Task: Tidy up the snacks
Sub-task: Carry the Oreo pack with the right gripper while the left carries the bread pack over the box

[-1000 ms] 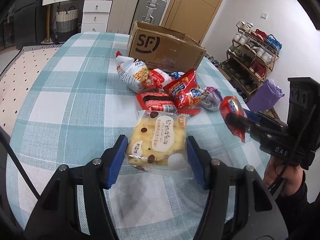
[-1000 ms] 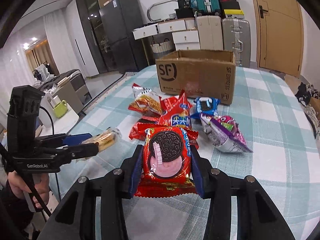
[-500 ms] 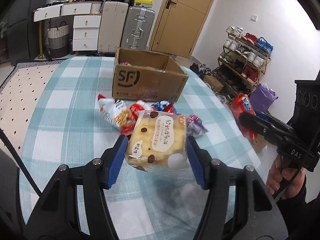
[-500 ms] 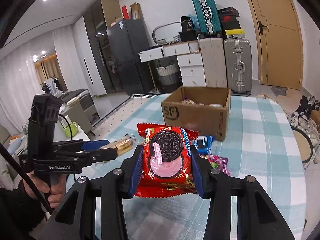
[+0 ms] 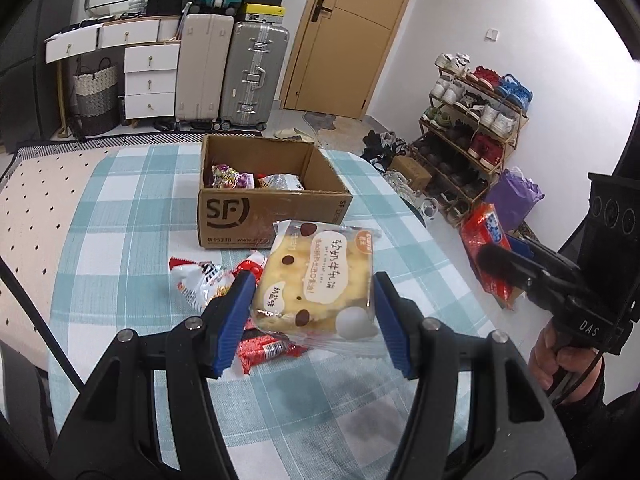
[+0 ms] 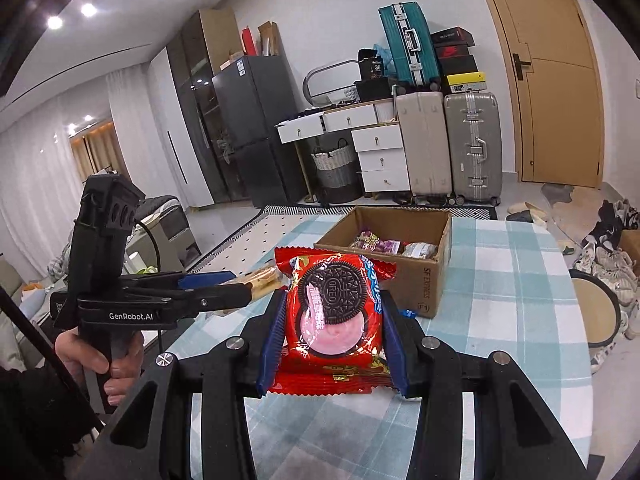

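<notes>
Right now I count two grippers and each one carries one packet. My left gripper (image 5: 312,312) is clamped on a yellow bread packet (image 5: 316,280) with brown spots and Chinese lettering, held above the counter (image 5: 120,240) on the near side of the cardboard box (image 5: 272,216). My right gripper (image 6: 332,344) is pinched narrow on a red Oreo packet (image 6: 334,316); the word OREO reads on the pictured cookie, and pink cream shows beneath it. It also hangs on the near side of the box, to the right of the bread packet.

There is one box, open at the top, printed "SF" on the front and "SF EXPRESS" on the side, with a number starting 95338 under the logo. Inside it I make out at least two packets: a purple one (image 5: 228,176) at the left and a pale one (image 5: 282,182) beside it.

On the counter in front of the box, under my left gripper, lies a small pile: a white and red bag (image 5: 196,280) and at least one red wrapper (image 5: 264,348). How many more lie there I cannot tell. A scrap of blue wrapper (image 6: 408,313) peeks out at the box's near corner.

The left gripper's body reads "GenRobot.AI", the right one's "DAS".
</notes>
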`<state>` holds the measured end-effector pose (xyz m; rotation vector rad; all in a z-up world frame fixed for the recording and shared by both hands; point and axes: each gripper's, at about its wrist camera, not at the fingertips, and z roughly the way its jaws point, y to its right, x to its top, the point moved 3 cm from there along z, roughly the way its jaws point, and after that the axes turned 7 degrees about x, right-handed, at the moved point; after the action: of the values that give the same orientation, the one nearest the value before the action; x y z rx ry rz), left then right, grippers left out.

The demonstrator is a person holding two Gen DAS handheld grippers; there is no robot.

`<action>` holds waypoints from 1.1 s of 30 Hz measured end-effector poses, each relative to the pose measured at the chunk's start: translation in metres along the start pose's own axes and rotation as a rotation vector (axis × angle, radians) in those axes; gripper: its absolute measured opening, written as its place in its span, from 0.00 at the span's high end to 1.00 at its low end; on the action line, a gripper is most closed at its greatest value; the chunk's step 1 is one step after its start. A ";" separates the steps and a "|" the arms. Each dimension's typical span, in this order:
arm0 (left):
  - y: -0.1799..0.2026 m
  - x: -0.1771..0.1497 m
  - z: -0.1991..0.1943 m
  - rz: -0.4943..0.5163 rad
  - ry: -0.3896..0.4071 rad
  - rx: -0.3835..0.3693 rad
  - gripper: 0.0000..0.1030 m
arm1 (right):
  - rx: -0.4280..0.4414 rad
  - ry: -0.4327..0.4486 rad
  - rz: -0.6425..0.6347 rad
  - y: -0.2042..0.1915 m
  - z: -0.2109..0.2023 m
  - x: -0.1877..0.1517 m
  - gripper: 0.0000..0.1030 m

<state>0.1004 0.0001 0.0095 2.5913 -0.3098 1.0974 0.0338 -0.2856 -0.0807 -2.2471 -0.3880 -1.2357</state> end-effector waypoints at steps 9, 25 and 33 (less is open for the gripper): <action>0.003 0.052 -0.008 0.001 0.039 0.012 0.44 | 0.012 0.023 -0.045 0.002 0.000 0.044 0.57; -0.006 0.148 0.011 0.001 0.050 0.046 0.44 | 0.008 -0.001 -0.062 0.024 0.047 0.135 0.57; -0.014 0.186 0.048 -0.012 0.038 0.066 0.44 | -0.002 -0.035 -0.011 0.062 0.088 0.174 0.57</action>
<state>0.2634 -0.0184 0.1098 2.6229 -0.2533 1.1702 0.2174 -0.2860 0.0081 -2.2742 -0.4135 -1.2043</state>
